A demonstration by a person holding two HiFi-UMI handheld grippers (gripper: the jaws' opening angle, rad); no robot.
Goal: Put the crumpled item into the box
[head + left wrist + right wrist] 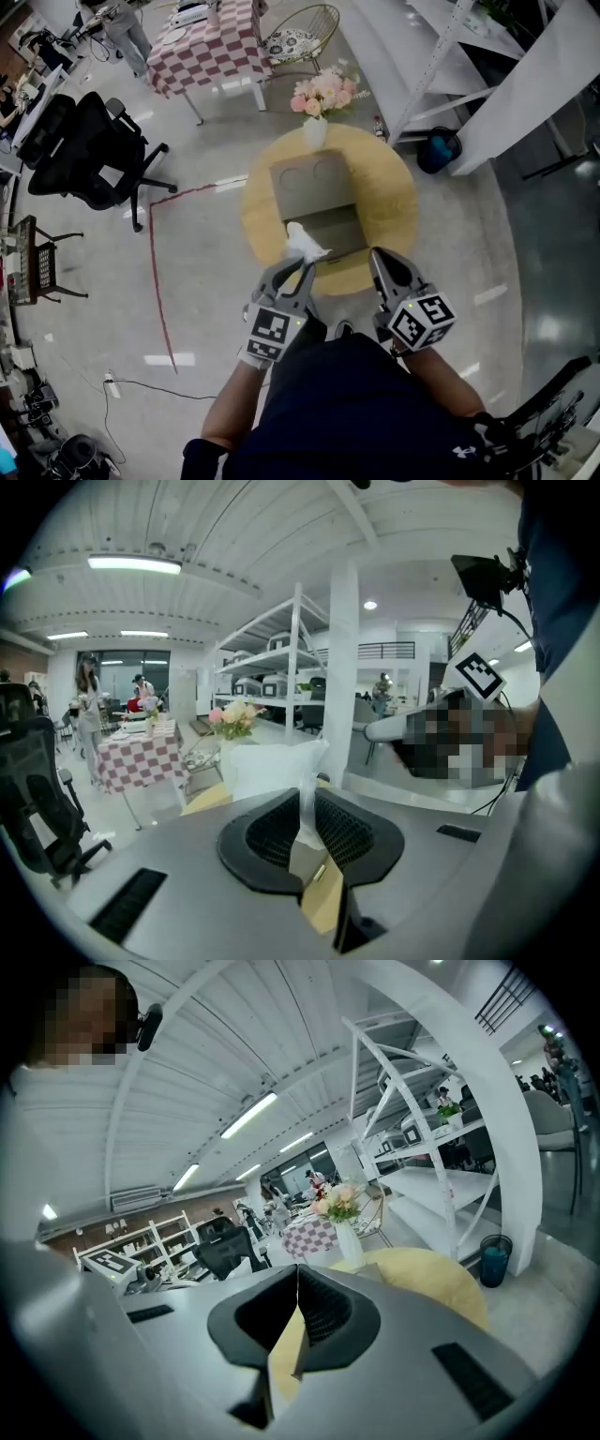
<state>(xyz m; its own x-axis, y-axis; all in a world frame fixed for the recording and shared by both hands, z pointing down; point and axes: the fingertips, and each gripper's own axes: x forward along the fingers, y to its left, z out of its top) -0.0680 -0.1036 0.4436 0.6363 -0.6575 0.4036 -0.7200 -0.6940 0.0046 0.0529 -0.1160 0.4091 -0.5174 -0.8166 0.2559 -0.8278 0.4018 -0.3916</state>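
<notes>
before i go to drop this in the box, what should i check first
1. Grip on the crumpled item: ok, the left gripper has its jaws pinched on it.
2. Item lined up over the box: not ok, it hangs at the box's near left corner.
3. Box open to receive it: cannot tell, the inside is not clearly seen.
4. Right gripper out of the way: ok, shut, empty, off to the right of the box.
5. Vase clear of the path: ok, it stands behind the box.
</notes>
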